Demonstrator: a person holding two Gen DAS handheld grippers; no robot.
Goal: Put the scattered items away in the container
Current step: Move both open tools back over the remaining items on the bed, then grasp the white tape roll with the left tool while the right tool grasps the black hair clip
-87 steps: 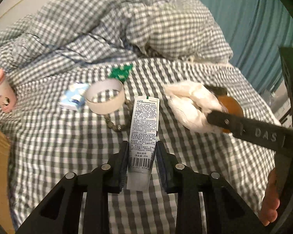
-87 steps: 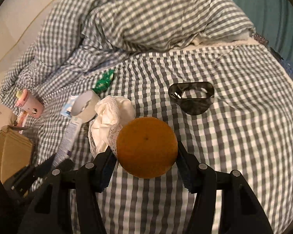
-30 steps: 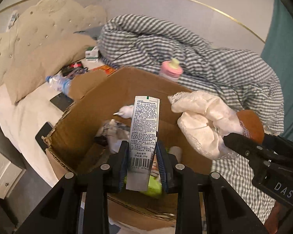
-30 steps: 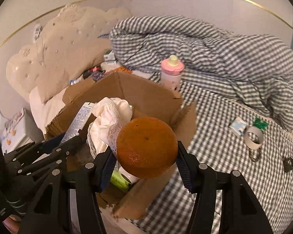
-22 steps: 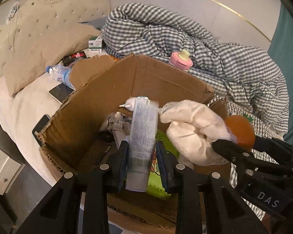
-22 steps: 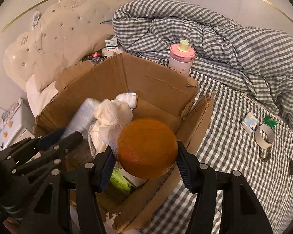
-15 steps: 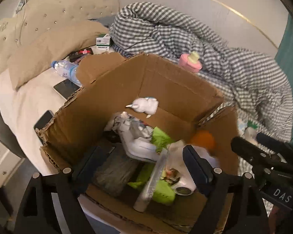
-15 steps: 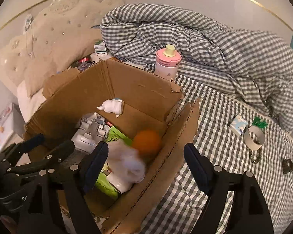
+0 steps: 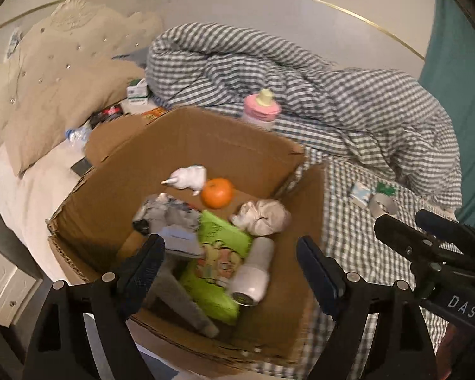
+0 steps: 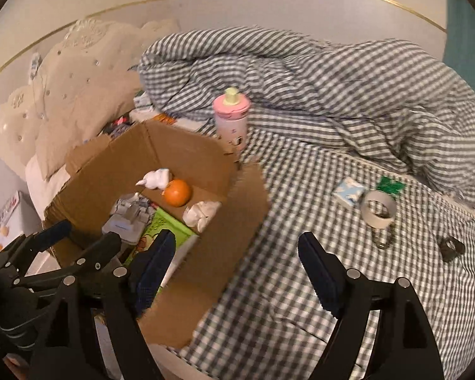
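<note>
The left gripper (image 9: 228, 262) is hovering over the open cardboard box (image 9: 205, 145) with its fingers (image 9: 144, 262) spread wide apart and gripping nothing; the box's contents are lying below and between them. Inside the box, an orange (image 9: 217, 192) is sitting near the far wall, just beside a small white figurine (image 9: 186, 179), and a crumpled white cloth (image 9: 262, 217) is lying to the right of the orange. A green packet (image 9: 218, 259) is lying closer to the fingers, with a white bottle (image 9: 253, 274) resting on its side against it and a blurred grey and white bundle (image 9: 166, 217) to its left. The right gripper (image 10: 234, 262) is pointing at the checked bedsheet (image 10: 285, 285) just beside the box's right flap, its fingers (image 10: 319, 272) likewise held wide apart and empty. Out on the bed, well apart from both pairs of fingers, a roll of tape (image 10: 378, 209) is lying with a small blue packet (image 10: 349, 193) and a green item (image 10: 391, 186) just beside it, and a dark ring-shaped object (image 10: 449, 247) is lying farther right. A pink bottle (image 10: 231, 118) is standing upright behind the box's far corner, in front of the rumpled checked duvet (image 10: 332, 82).
</note>
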